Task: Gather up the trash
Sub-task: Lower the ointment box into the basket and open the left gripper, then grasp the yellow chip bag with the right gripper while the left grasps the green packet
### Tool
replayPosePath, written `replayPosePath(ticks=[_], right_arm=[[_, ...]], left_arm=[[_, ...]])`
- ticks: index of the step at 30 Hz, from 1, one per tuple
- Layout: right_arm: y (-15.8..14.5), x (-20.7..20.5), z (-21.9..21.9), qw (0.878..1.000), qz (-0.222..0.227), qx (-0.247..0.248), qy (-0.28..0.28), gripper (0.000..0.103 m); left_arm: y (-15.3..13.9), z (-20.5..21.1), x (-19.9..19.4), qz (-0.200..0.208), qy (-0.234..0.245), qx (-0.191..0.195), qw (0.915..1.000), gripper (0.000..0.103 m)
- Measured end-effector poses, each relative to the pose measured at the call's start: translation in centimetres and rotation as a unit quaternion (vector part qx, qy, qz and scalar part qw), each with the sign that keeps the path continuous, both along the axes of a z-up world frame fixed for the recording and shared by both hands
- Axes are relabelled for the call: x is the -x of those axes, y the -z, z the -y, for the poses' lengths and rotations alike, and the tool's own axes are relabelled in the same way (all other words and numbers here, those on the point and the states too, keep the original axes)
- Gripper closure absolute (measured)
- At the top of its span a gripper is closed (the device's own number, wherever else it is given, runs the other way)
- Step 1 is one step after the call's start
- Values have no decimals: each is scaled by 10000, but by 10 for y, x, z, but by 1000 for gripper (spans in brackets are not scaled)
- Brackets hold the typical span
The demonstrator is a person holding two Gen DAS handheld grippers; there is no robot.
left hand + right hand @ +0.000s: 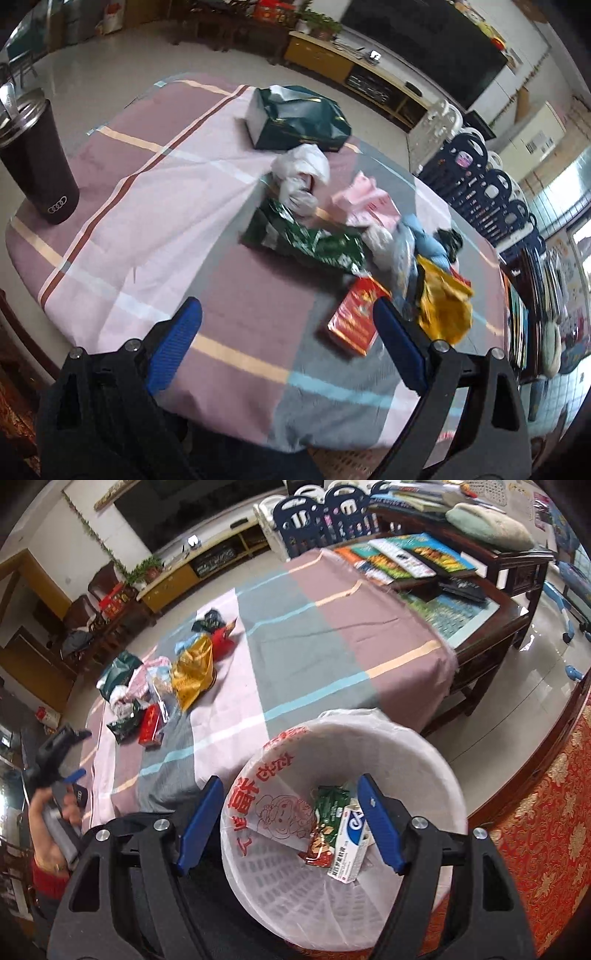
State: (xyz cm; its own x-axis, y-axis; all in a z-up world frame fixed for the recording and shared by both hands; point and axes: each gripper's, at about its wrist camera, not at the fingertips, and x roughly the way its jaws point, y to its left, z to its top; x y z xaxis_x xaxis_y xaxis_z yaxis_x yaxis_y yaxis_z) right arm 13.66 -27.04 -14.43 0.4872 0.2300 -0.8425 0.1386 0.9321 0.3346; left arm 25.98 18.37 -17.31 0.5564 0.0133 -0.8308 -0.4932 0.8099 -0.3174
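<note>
Trash [314, 243] crinkly foil wrappers on cloth, L fingers [177, 343], R fingers [380, 823] wide, empty

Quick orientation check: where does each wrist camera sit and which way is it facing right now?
Left wrist: on the left gripper, angled down over the table's litter pile; its open blue fingers show.
Right wrist: on the right gripper, above the lined trash basket; a hand shows far left.
Shared: red box, yellow wrapper.

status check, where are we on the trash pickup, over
Left gripper open, empty, over the table. Right gripper open, empty above the lined trash bin; medicine box and green wrapper inside. Wrapper pile on the tablecloth, nothing blocking.
</note>
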Motion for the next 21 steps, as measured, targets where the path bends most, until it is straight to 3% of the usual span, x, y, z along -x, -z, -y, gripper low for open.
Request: replayPosePath(ticks=[4, 9, 10, 12, 13, 15, 17, 20, 21], right_arm=[[14, -24, -25, 9996, -194, 4, -198, 29], [16, -52, -54, 9988, -219, 46, -440, 29], [16, -57, -60, 9985, -207, 71, -497, 29], [17, -66, -69, 9980, -183, 111, -588, 29], [19, -72, -73, 9978, -182, 134, -617, 29], [22, -86, -82, 9975, -116, 164, -671, 29], [26, -104, -92, 9970, 59, 169, -747, 29], [30, -135, -107, 9967, 354, 123, -726, 29], [32, -147, -114, 9962, 478, 152, -707, 29]], left_arm=[[22, -13, -53, -268, 44, 39, 9996, 9], [55, -11, -97, -699, 130, -316, 9970, 10], [59, -11, -99, -713, 121, -321, 9969, 15], [67, -10, -98, -709, 234, -284, 9968, 42], [71, -9, -97, -722, 324, -274, 9965, 60], [70, -8, -89, -550, 435, -347, 9969, 65], [68, -9, -73, -434, 501, -418, 9969, 80], [58, -15, -31, -116, 300, -318, 9990, 81], [48, -22, -12, 169, 157, -229, 9995, 81]])
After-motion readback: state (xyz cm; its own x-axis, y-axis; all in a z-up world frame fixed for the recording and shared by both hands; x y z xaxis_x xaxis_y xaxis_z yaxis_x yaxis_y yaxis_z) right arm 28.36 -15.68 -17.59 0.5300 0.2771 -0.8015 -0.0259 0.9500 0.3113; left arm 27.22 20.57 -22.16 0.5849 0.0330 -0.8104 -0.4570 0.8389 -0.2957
